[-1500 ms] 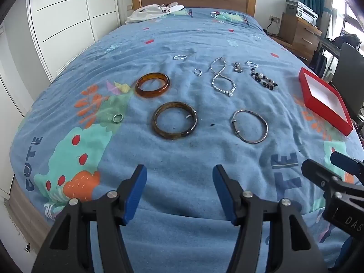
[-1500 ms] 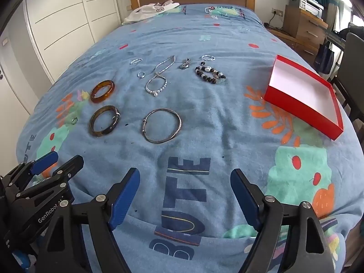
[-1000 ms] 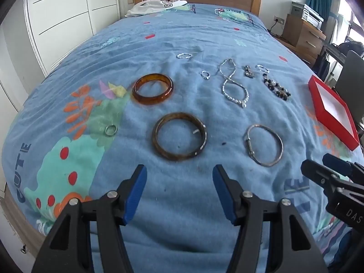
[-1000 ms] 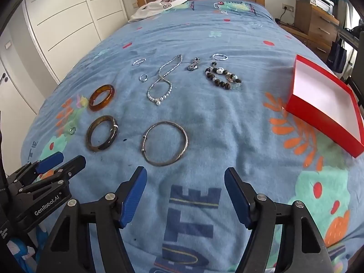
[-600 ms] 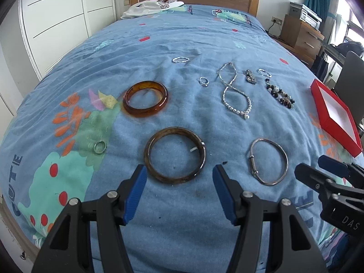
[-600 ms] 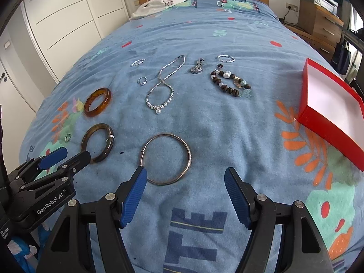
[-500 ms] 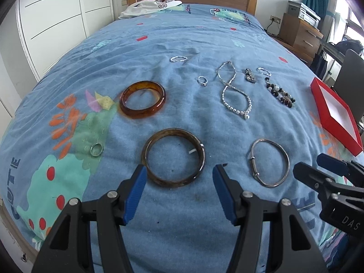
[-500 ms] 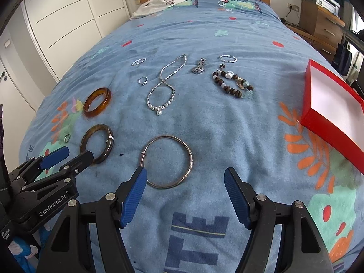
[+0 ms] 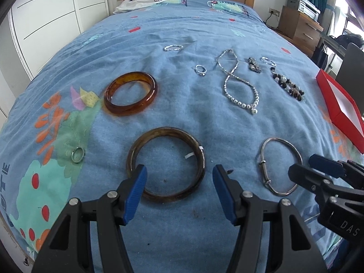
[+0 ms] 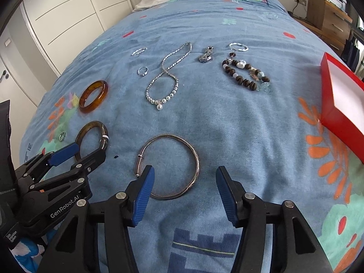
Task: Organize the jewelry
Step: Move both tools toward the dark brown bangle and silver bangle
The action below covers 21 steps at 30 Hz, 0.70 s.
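Blue fleece bedspread (image 9: 182, 29) carries the jewelry in loose rows; a red box (image 10: 341, 113) with a white inside sits far right; left gripper (image 9: 179, 188) gapes empty over the dark mottled bangle (image 9: 166, 166); right gripper (image 10: 185, 191), jaws just narrowing yet apart, hovers at the thin silver bangle (image 10: 168, 166); amber bangle (image 9: 130, 93) and pearl necklace (image 10: 163, 79) lie beyond.

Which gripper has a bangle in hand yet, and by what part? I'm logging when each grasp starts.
Neither. The left gripper stands open over the dark bangle; the right gripper, jaws just narrowing, hovers open over the silver bangle.
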### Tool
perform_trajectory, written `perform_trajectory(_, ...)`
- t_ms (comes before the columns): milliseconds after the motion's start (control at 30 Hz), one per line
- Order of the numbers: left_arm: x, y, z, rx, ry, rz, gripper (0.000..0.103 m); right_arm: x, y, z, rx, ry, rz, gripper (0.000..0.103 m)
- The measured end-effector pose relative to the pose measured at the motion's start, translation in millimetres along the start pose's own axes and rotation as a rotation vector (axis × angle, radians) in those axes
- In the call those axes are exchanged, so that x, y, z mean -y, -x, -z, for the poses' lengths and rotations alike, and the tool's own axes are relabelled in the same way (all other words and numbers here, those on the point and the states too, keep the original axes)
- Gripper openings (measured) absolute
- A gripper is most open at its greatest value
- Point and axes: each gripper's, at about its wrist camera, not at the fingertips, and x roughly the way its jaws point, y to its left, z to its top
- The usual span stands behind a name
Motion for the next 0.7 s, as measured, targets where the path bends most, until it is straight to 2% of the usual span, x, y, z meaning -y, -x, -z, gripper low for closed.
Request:
perform_trajectory(300,-0.6,-9.0,-0.3,-0.003,0.012,0.007,0.058,-1.3,-13.9,0.0,-0.011,0.010,-0.013,0.053)
perform_trajectory(700,-1.1,-15.2,1.1,0.005,0.014,0.012,0.057,-3.5,-22.3,0.8,-0.003,0.051,0.014,0.045)
